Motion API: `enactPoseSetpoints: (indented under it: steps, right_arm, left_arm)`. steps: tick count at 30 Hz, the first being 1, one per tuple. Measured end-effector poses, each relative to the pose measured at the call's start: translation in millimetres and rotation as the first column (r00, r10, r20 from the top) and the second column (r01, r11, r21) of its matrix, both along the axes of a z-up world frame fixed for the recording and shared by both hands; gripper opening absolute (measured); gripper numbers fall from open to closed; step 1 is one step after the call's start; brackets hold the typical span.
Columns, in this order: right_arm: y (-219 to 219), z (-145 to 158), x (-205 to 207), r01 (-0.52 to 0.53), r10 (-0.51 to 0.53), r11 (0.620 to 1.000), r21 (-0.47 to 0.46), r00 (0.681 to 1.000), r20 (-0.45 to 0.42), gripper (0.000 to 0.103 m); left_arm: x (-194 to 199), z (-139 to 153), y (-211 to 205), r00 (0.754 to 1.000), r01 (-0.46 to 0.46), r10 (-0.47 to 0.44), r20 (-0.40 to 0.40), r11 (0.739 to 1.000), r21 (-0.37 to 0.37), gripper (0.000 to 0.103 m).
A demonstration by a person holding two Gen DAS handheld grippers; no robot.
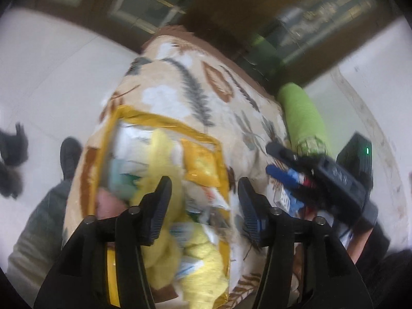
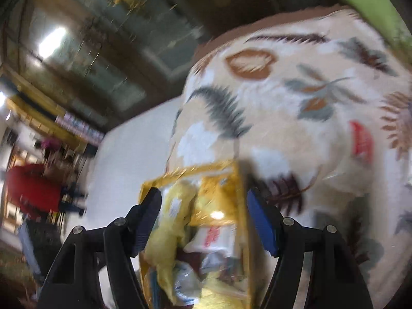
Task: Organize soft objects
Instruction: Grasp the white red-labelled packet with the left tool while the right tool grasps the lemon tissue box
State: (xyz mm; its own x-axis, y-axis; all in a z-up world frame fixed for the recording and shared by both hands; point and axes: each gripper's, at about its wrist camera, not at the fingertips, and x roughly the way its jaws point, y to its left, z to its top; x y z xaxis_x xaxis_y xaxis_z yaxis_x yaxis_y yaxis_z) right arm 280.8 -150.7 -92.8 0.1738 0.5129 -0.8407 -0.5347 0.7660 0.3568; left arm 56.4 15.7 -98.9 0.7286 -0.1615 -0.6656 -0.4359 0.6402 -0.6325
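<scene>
**Both grippers spread wide above a part-filled yellow-trimmed bag on a leaf-print blanket.**
Left gripper (image 1: 204,206) and right gripper (image 2: 203,221) hold nothing; yellow soft items (image 1: 164,154) and packets lie inside the bag (image 1: 154,118) near the blanket's (image 1: 206,90) near edge. Judged partly done: a green roll (image 1: 303,113) at the far corner remains outside.

Left tool (image 1: 203,200) angles downward, jaws spread wide, nothing pinched; right tool (image 2: 203,213) tilts down too, jaws wide apart, empty.
</scene>
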Motion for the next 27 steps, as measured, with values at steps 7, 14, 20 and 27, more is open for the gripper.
enactPoseSetpoints:
  steps: [7,14,20,27]
  right_arm:
    - [-56.4,8.2,50.1,0.190,-0.190,0.982,-0.020,0.982,-0.017,0.069]
    - [-157.8,9.6,98.3,0.537,-0.541,0.841,-0.070,0.839,-0.057,0.069]
    - [-192.7,-11.8,102.0,0.620,-0.617,0.784,-0.041,0.770,-0.163,0.069]
    - [-226.2,-18.9,102.9,0.713,-0.708,0.700,-0.041,0.685,-0.172,0.069]
  left_arm:
    - [63.8,10.4,-37.9,0.989,0.142,-0.142,-0.039,0.990,0.011,0.055]
    - [146.8,-16.0,-85.2,0.950,0.283,-0.278,-0.140,0.959,0.020,0.055]
    - [222.7,-44.5,-117.1,0.912,0.362,-0.339,-0.232,0.930,0.062,0.055]
    - [280.6,-81.1,-147.7,0.870,0.415,-0.361,-0.335,0.904,0.103,0.053]
